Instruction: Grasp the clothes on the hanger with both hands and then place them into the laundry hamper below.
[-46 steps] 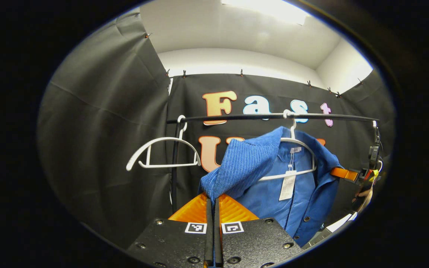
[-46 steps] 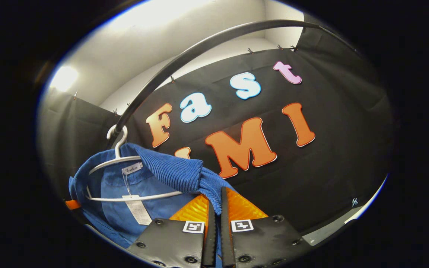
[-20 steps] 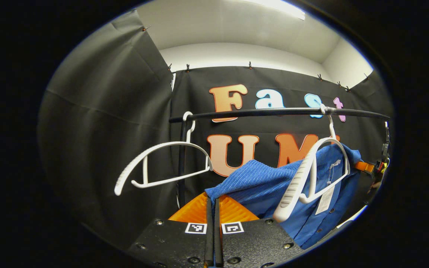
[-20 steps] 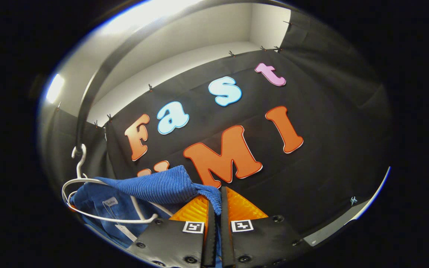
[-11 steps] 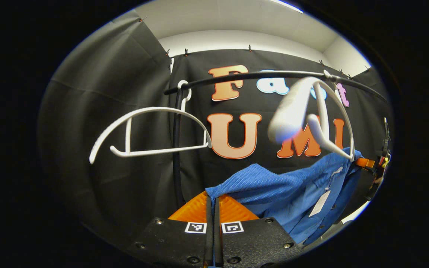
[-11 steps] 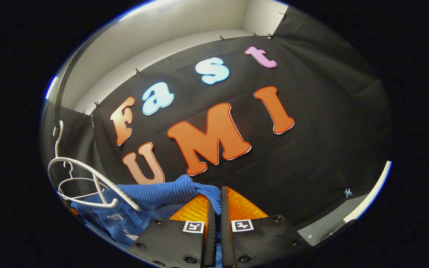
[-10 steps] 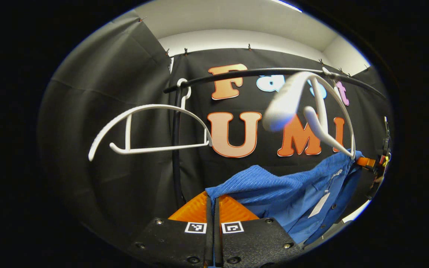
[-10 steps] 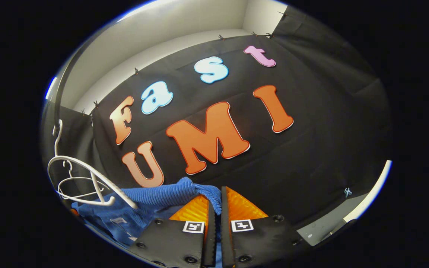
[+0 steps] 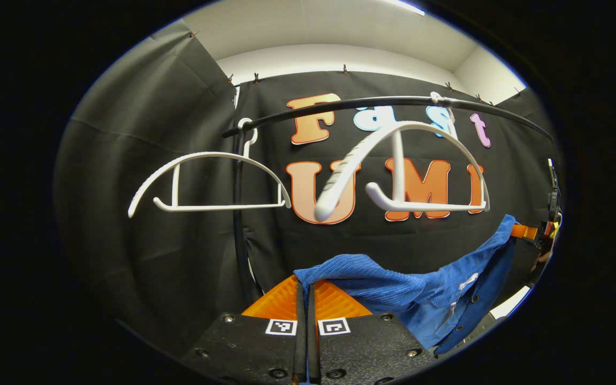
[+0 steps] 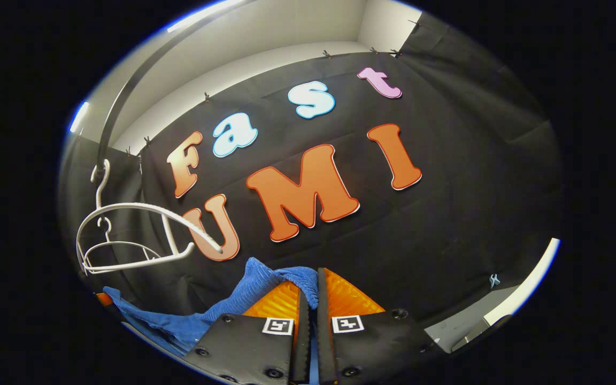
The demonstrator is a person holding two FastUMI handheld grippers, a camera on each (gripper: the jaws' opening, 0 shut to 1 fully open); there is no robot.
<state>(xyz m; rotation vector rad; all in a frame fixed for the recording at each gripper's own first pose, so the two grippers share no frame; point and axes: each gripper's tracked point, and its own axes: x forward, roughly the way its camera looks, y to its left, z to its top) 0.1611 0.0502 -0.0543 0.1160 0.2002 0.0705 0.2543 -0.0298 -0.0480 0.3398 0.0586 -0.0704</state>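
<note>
Booth rail (image 9: 393, 100): two bare hangers (image 9: 409, 166) | left gripper (image 9: 306, 299), right gripper (image 10: 309, 299) each clamped blue shirt (image 9: 425, 291) | risk: dangling cloth could miss hamper.

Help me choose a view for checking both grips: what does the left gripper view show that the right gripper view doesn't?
Left gripper view: the right hand-held gripper pinching the far end of the blue shirt, plus the rack's upright post. Right gripper view: a pale strip low at right. Both: two bare white hangers on the rail, the shirt below them.
</note>
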